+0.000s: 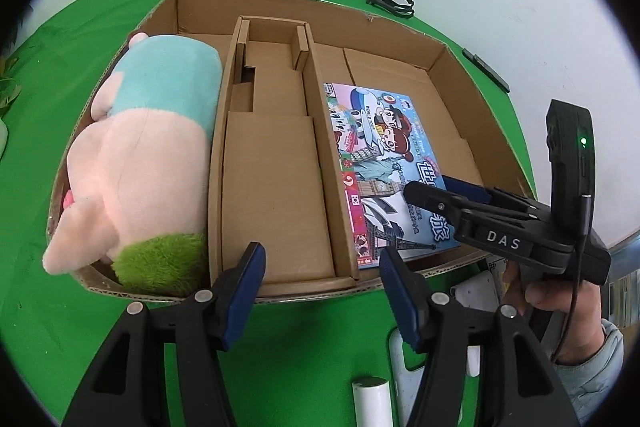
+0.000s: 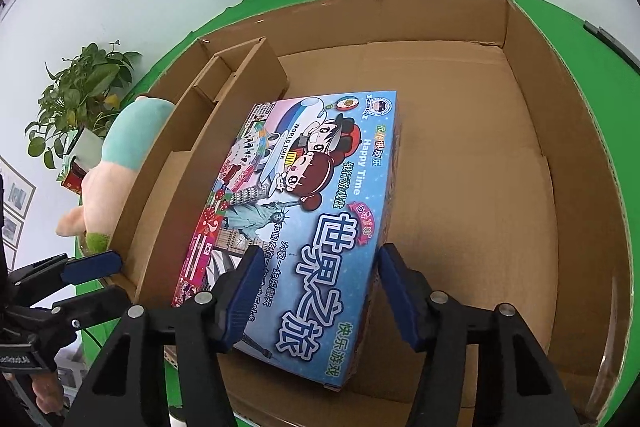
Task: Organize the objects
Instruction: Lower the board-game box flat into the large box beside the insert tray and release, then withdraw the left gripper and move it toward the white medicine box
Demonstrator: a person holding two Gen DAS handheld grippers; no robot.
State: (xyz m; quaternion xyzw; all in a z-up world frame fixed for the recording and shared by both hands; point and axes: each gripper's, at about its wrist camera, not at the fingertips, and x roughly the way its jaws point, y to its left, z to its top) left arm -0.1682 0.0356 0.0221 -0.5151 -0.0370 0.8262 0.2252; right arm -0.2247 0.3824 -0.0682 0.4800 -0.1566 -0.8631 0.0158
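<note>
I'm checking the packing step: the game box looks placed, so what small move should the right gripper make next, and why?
Probably back the right gripper straight out. Its jaws stand open around the near end of the blue illustrated board game box, which already lies in the right compartment of the brown cardboard tray.

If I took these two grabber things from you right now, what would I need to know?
Left gripper: open, holds nothing, hovering over the near edge of the cardboard box.
Right gripper: open, fingers over the near end of the game box, not clamped.
Done: plush toy lies in the left compartment, game box in the right one.
Left: the middle compartment has nothing in it; I cannot tell what goes there.
</note>
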